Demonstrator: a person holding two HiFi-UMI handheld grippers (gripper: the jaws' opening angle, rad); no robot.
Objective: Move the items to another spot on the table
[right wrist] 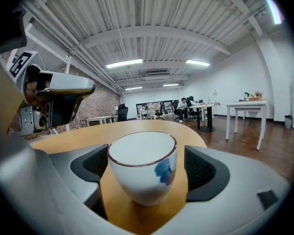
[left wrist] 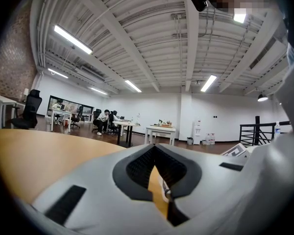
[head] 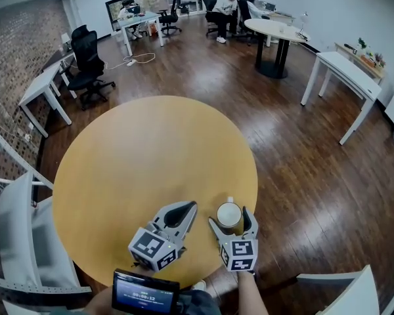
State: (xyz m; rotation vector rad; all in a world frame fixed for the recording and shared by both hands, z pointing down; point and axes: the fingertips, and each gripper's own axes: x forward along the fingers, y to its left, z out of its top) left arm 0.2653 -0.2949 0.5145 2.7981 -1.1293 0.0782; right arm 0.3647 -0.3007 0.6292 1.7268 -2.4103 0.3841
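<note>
The white cup (right wrist: 143, 166) stands upright at the near edge of the round table (head: 131, 156), between the right gripper's (head: 231, 218) wide-open jaws, ungripped. The left gripper (head: 186, 209), just left, is closed and empty.

One white cup (head: 228, 215), one round wooden table (head: 144, 156), two tongs: left tongs (head: 189, 206), right tongs (head: 231, 219).

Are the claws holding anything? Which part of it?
Nothing is held. The cup stands on the table between the open jaws of the right gripper, not gripped. The left gripper has its jaws shut and empty.
</note>
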